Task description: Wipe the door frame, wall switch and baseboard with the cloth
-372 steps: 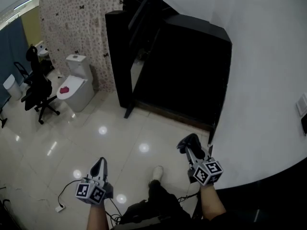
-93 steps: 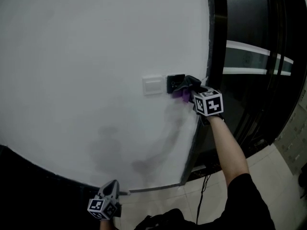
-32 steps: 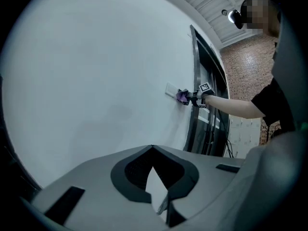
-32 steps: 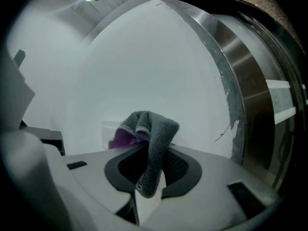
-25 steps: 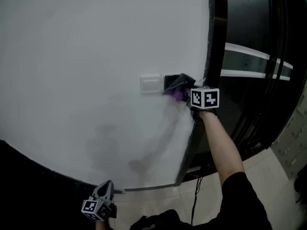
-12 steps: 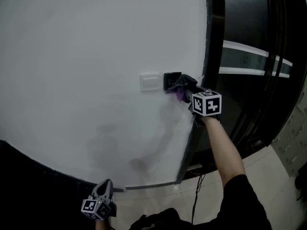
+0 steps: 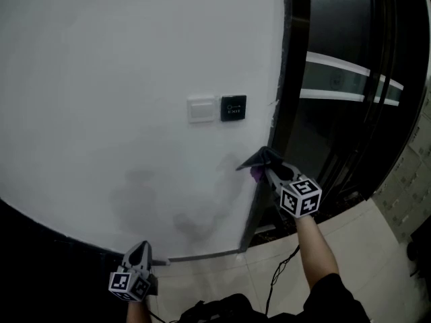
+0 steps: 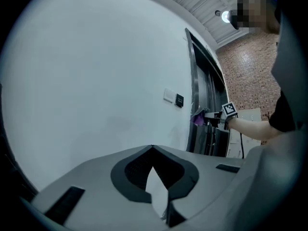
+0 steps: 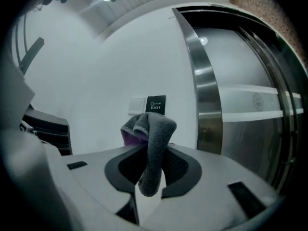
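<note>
Your right gripper [image 7: 273,170] has dropped away from the black exit plate [image 7: 233,108], where it pressed the cloth [image 7: 258,163] half a second ago. In the head view it now hangs lower, near the dark door frame [image 7: 286,79], its jaws clamped on the grey-and-purple cloth. I judge the switch pass done, so you are likely heading down the frame or towards the baseboard [image 7: 54,237]. The white switch [image 7: 201,109] sits just beside the plate, clear of the cloth. Your left gripper [image 7: 138,254] idles low, close to the foot of the white wall [image 7: 101,79]. Pale glossy floor tiles [image 7: 363,247] and a thin cable [image 7: 279,268] show below.

From the left gripper view, those jaws meet at the tips with nothing between them. Beyond them the wall runs off to the switch, the plate and your raised right arm, with a brick surface far behind.

From the right gripper view, the cloth is folded over and pinched between the jaws, its fold bulging above them. It touches nothing. Straight ahead are the exit plate and the frame's steel edge, with a glass door [image 9: 260,105] at its right.
</note>
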### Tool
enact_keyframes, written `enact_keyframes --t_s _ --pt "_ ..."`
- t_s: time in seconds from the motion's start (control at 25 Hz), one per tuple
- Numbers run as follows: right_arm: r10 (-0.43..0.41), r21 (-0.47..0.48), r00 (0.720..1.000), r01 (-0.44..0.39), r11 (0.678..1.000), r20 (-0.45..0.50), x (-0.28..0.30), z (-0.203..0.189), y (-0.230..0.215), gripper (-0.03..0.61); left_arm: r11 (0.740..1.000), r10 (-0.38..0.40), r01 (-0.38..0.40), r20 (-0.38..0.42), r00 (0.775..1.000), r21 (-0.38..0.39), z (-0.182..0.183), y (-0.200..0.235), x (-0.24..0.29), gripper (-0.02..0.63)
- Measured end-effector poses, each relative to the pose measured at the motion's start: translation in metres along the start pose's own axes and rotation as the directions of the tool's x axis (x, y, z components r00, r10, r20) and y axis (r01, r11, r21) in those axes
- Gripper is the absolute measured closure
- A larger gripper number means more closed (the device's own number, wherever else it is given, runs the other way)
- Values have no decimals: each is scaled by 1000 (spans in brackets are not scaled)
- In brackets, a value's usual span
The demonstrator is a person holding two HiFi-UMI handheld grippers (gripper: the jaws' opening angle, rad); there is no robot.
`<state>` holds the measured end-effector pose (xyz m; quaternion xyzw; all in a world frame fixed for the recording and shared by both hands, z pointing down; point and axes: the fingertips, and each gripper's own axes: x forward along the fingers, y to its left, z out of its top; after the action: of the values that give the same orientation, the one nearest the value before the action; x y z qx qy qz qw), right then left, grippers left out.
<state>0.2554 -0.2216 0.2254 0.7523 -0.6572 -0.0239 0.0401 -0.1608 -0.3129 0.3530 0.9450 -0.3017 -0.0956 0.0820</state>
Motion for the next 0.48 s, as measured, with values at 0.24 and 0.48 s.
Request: enact_keyframes --t_s 0.24,0.48 --pt "-10 4 1000 10 1000 -13 -43 -65 19 503 1000 -22 22 14 1000 -1 -4 -11 9 621" --pt "46 70 998 -43 997 -34 -56 -107 45 503 1000 6 -5 14 1000 -24 -13 -8 4 621"
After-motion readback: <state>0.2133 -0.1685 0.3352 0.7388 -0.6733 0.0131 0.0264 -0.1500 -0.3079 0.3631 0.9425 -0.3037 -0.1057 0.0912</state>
